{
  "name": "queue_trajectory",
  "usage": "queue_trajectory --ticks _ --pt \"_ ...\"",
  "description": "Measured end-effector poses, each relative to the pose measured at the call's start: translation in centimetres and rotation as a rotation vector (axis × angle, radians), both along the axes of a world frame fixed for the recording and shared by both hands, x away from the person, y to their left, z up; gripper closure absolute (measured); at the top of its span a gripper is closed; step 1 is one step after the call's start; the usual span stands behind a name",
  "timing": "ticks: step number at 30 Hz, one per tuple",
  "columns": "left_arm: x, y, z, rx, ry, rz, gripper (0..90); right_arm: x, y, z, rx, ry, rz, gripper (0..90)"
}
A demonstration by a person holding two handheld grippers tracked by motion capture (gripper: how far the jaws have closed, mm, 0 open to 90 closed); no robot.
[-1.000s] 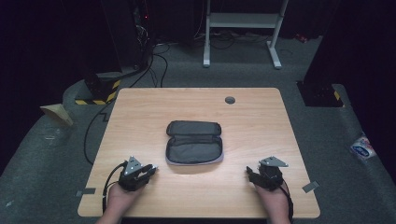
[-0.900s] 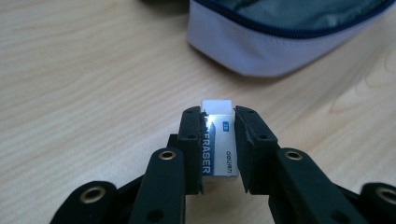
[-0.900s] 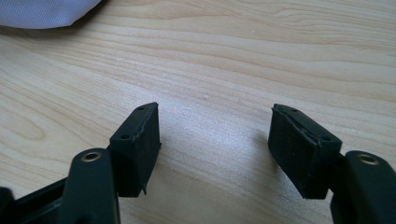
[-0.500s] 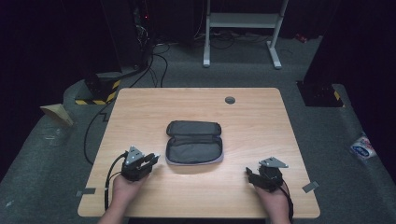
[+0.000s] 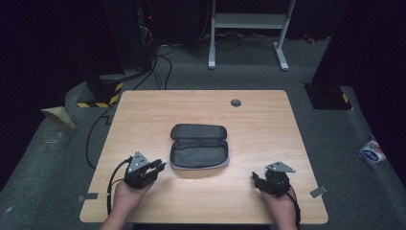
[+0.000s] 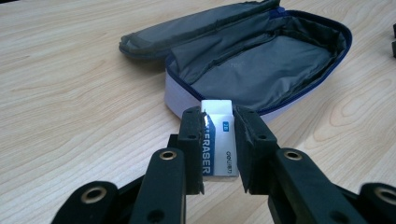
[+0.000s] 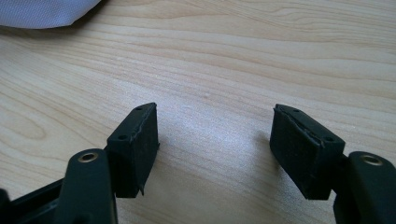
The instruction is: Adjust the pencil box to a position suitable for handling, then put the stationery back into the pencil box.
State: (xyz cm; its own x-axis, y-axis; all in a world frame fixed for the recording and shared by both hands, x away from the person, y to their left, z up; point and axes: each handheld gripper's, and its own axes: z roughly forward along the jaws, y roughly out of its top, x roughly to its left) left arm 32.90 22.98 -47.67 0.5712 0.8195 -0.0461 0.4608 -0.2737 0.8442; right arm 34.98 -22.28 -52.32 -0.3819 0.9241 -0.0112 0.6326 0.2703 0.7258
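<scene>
Eraser [image 6: 218, 140] is pinched upright between the jaws of the left tongs [image 5: 154, 167], white with a blue-and-white sleeve, poised just off the near-left corner of the pencil case [image 5: 199, 146]. In the left gripper view the case's near wall sits right behind the eraser, pale outside with a blue zip edge, and the grey lining lies wide open beyond it, the flap folded back flat on the far side.

Over to the right tongs [image 5: 255, 178]: jaws spread wide, nothing between them, resting low at the near-right part of the table [image 5: 268, 120], well apart from the case. The right gripper view gives bare wood grain between the two pads, with a pale corner of the case at the top left.

Room to move looks generous. The case lies in the middle of the table, with open wood on every side; the far half carries just a small round grommet [image 5: 235, 102] near the back edge. Both hands sit close to the near edge, the left hand [image 5: 125, 194] near the left corner, the right hand [image 5: 277, 201] towards the right.

Off the table, cables [image 5: 160, 67] snake across the grey floor at the back left, a yellow-and-black striped block [image 5: 103, 98] sits by the far-left corner, and a white stand's legs [image 5: 246, 36] rise behind.
</scene>
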Motion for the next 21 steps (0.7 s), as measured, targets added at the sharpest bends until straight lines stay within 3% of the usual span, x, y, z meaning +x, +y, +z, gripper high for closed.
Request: queue_trajectory --ticks 5,15,21 --pt "-0.2 -0.4 0.2 0.006 0.003 -0.021 73.0 0.0 0.0 0.0 -0.001 -0.001 0.001 32.3" --pt "-0.2 -1.2 0.8 0.019 -0.027 -0.015 73.0 0.0 0.0 0.0 0.000 0.000 0.001 32.3" --pt "0.0 -1.8 1.4 0.008 -0.041 -0.028 73.0 0.0 0.0 0.0 0.000 0.000 0.001 32.3"
